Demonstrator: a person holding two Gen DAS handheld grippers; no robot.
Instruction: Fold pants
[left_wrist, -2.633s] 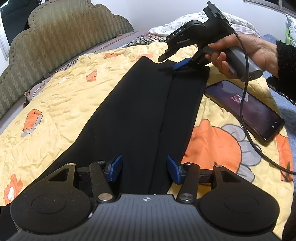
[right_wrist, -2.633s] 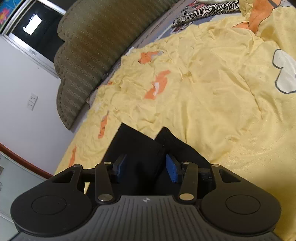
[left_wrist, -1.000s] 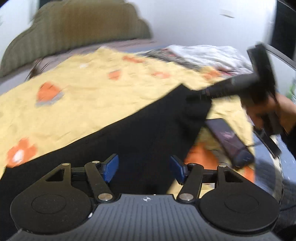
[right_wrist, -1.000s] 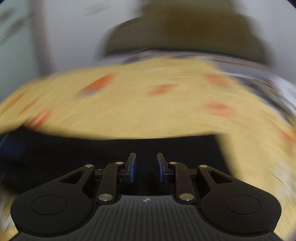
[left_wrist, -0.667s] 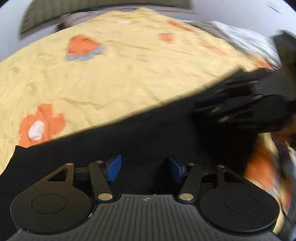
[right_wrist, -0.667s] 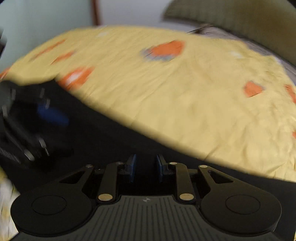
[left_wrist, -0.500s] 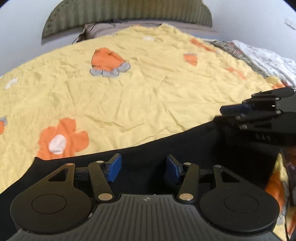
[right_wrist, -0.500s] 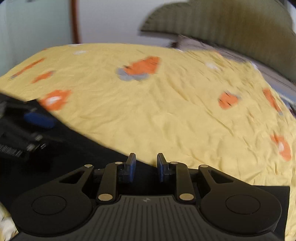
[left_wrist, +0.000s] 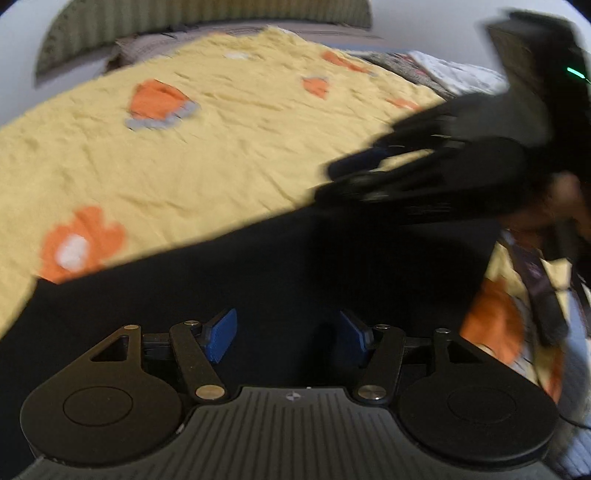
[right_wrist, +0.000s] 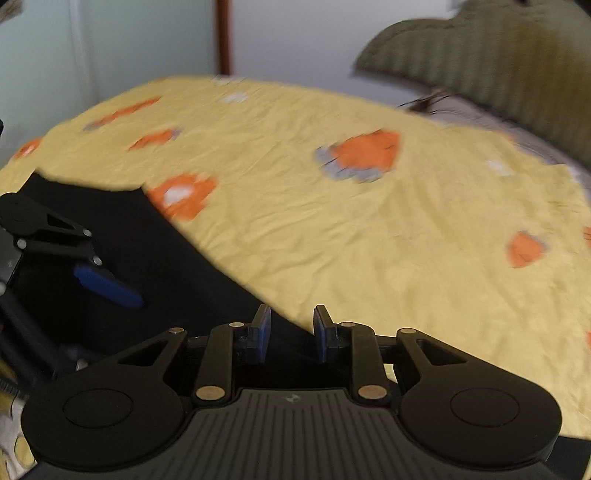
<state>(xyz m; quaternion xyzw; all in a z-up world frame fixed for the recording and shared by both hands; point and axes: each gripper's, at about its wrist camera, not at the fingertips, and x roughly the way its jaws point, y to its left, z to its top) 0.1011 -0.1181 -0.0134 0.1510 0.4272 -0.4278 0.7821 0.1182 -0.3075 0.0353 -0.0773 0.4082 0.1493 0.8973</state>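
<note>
Black pants lie flat on a yellow bedspread with orange prints. My left gripper is open, hovering low over the black cloth, nothing between its blue pads. My right gripper has its jaws narrowed to a small gap over the pants' edge; whether cloth is pinched there is hidden. The right gripper also shows blurred in the left wrist view, above the pants' far edge. The left gripper shows in the right wrist view, over the pants.
A padded olive headboard and a wall stand behind the bed. A dark phone lies on the bedspread right of the pants. Rumpled patterned bedding lies at the far right. The person's hand holds the right gripper.
Both grippers swung from the pants' ends to their long edge. The right jaws narrowed from wide open to a small gap; the left stayed open. The right gripper moved closer to the left.
</note>
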